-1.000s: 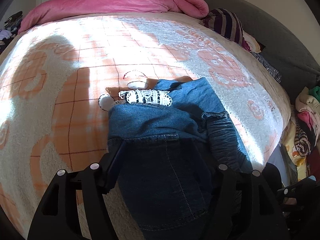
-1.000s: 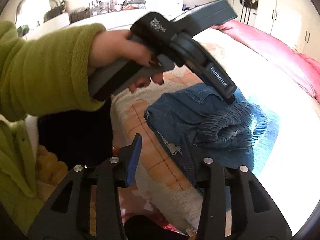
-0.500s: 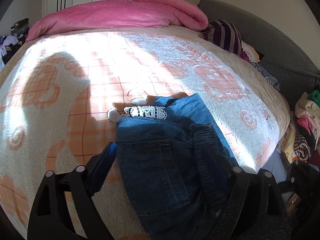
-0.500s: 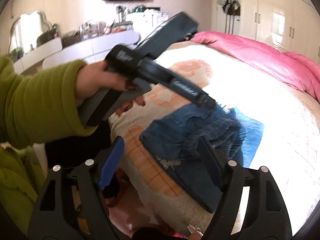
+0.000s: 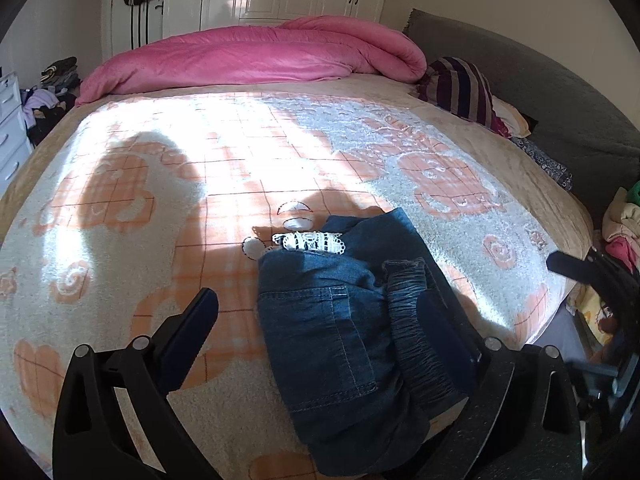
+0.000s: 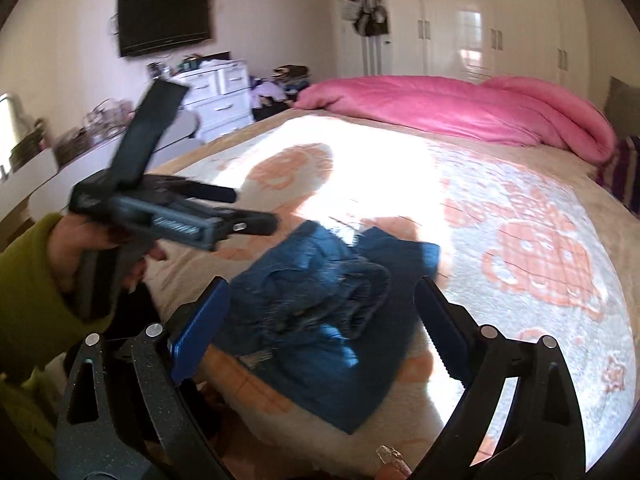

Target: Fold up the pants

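Now both tools, left [image 5: 316, 320] and right [image 6: 324, 316], have just spread above folded pants [image 5: 344, 328] at bed's edge [image 5: 552, 312].

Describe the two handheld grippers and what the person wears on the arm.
Both grippers are black plastic frames with silver rivets. The right gripper has one bright blue pad and one black toothed pad. The left gripper has dark pads; its grey-black pistol-style body bears small white lettering, too blurred to read. The sleeve is olive-green knit.

1 pair of folded jeans [image 5: 340, 332], 1 pink duvet [image 5: 256, 56], 1 patterned blanket [image 5: 132, 208], 1 wall television [image 6: 164, 20], 2 claws.
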Demonstrator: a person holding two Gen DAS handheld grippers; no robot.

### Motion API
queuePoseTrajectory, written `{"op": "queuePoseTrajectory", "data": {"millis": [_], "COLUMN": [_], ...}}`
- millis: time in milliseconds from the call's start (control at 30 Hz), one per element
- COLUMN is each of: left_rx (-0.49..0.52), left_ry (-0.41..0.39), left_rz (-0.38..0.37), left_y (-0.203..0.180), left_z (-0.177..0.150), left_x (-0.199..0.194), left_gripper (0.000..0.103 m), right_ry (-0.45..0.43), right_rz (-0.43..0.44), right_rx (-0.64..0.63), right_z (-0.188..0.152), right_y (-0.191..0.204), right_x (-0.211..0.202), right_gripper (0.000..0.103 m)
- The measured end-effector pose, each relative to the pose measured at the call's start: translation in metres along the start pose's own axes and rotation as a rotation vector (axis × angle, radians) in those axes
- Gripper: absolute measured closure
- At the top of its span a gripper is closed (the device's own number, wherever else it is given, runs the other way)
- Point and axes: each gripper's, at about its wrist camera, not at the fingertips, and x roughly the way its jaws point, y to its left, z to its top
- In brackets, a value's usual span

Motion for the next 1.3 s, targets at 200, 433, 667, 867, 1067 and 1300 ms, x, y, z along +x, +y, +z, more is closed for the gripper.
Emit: {"op": "queuePoseTrajectory", "data": {"millis": [200, 433, 667, 867, 1067, 1300], "left_rx": [-0.012, -0.032, -0.063, -0.091, -0.099, -0.122], "left_ry": [0.019, 0.054, 0.089, 0.121, 0.152, 0.148], "left_rz": [0.01, 0.017, 0.005, -0.014, -0.033, -0.079], "left_y": [0.006, 0.014, 0.019, 0.021, 0.019, 0.019], "left_z": [-0.005, -0.013, -0.024, -0.031, -0.039, -0.043], "left_x": [0.007, 0.022, 0.039, 0.055, 0.071, 0.081], "left_gripper": [0.004, 0.004, 0.004, 0.004, 0.004, 0.005], "right_ry": [0.033, 0.1, 0.179, 0.228, 0.283, 0.335], "right_rz": [-0.062, -0.127, -0.151, -0.115, -0.065, -0.052], "right_rx": [0.07, 0.127, 0.196, 0.29, 0.359, 0.36], "right_z": [-0.005, -0.013, -0.025, -0.033, -0.036, -0.046], "right_y": [-0.018, -0.031, -0.046, -0.06, -0.069, -0.072], "right_x": [0.017, 0.036, 0.057, 0.075, 0.099, 0.117], "right_gripper": [0.016, 0.016, 0.016, 0.022, 0.034, 0.043]}}
